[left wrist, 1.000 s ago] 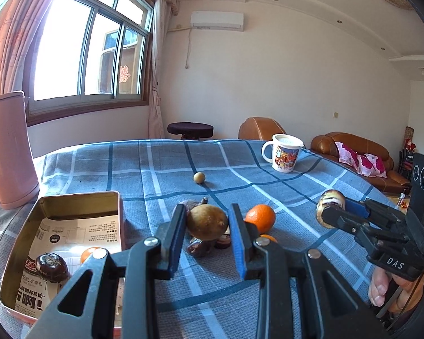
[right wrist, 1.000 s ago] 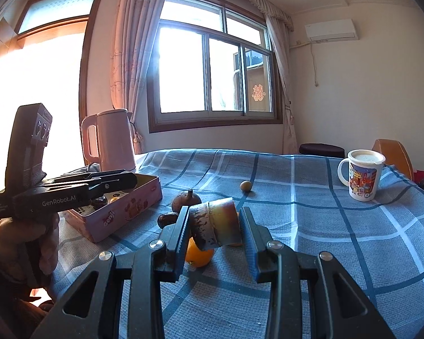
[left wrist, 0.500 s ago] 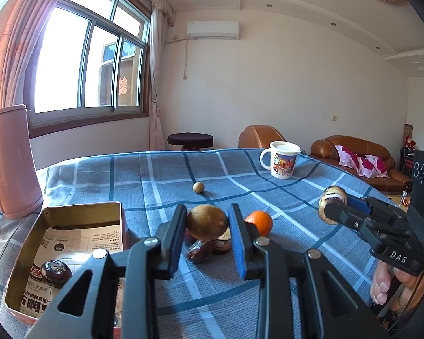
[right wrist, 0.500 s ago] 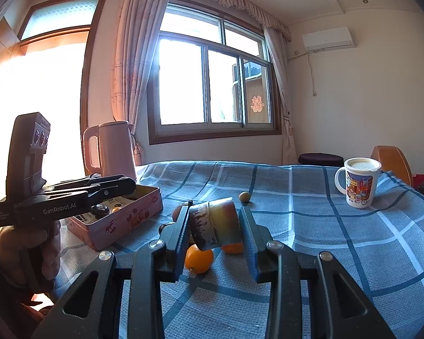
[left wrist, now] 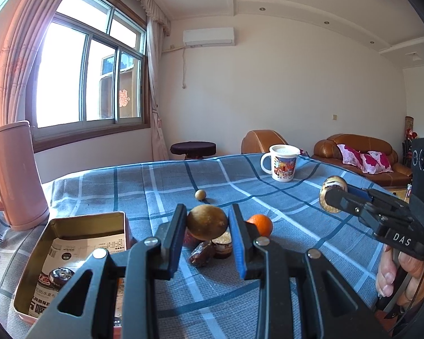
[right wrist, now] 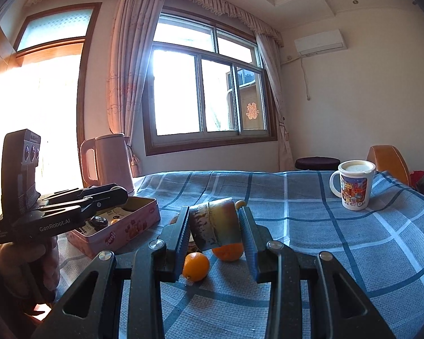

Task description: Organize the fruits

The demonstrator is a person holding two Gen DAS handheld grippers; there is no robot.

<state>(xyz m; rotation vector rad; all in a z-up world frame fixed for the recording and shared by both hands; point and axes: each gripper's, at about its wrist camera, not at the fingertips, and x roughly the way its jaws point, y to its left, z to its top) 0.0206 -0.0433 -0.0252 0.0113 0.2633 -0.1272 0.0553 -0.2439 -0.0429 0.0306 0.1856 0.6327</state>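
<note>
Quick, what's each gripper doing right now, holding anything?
Left gripper: shut on a round brown fruit, held above the table.
Right gripper: shut on a brownish cut fruit piece, also lifted.

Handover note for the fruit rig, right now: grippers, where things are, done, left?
Left gripper: shut on a round brown fruit, held above the cloth.
Right gripper: shut on a brown-and-yellow cut fruit piece, also lifted.
Tin box: at the left, one dark fruit inside.
Done: that one boxed.
Left: both held pieces, the oranges, dark pieces and small round fruit on the table.
</note>
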